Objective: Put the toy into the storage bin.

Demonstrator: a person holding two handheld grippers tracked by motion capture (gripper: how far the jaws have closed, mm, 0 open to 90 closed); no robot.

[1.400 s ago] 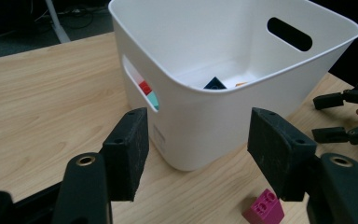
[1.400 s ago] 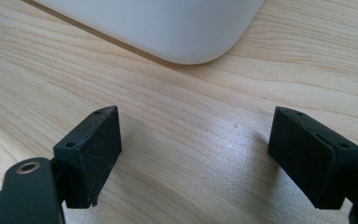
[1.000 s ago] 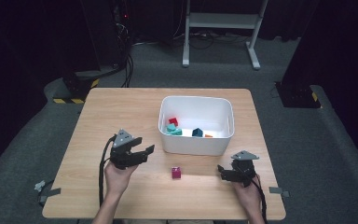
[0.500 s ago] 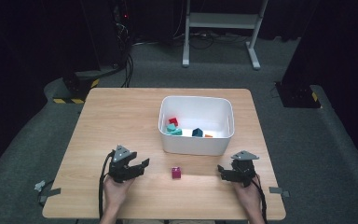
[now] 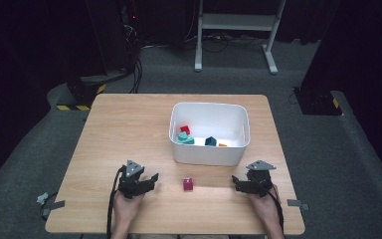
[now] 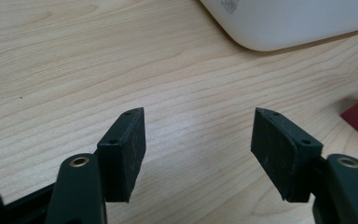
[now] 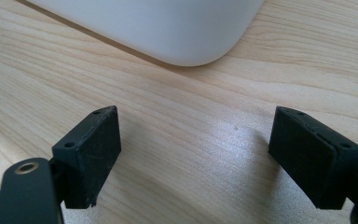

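Resting on the bench [image 5: 129, 124], left gripper [image 5: 146, 180] and right gripper [image 5: 238, 183] gape wide, flanking the magenta cube [image 5: 187, 184].

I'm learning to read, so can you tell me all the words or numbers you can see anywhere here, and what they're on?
White bin: a small grey printed mark near its edge in the left gripper view, too blurred to read.
Magenta block, table, left gripper, right gripper: no words or numbers.
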